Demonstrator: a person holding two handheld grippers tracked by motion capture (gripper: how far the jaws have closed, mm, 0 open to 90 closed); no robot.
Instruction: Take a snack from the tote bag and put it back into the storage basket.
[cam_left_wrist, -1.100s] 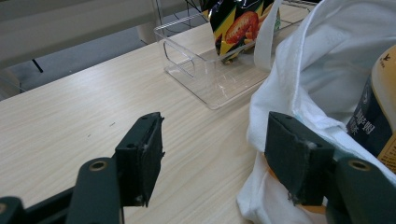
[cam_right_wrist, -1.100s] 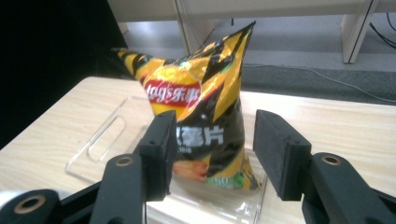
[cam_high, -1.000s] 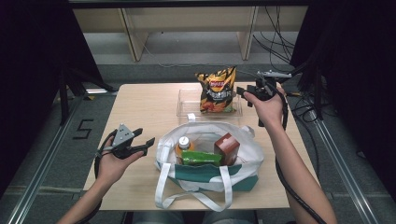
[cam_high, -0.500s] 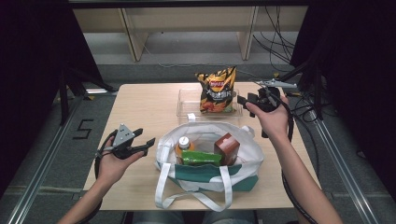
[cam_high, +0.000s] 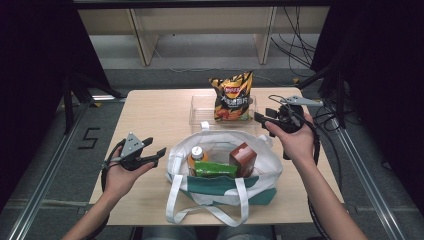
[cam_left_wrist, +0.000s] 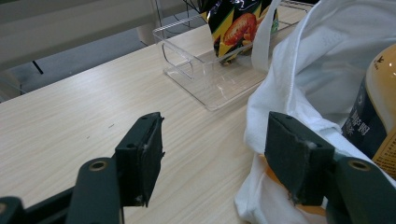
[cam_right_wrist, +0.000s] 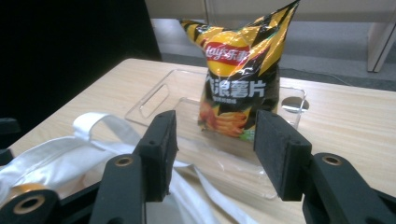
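Since a moment before, my right claw (cam_high: 261, 120) had slid back from the far side of the worktop (cam_high: 155, 112) toward me and hung near the chip bag (cam_high: 231, 96). It was released, with nothing between its pads, and it pointed at the bag. That bag stood upright in the clear tray (cam_high: 197, 112) at the far middle of the worktop. My left claw (cam_high: 156, 152) had not moved. It was released too and held nothing, and it sat just beside the left edge of the white tote bag (cam_high: 220, 145). Inside the tote I saw an orange bottle (cam_high: 196, 156), a green packet (cam_high: 215, 169) and a brown box (cam_high: 243, 157). One white handle (cam_high: 172, 205) hung over the near side.
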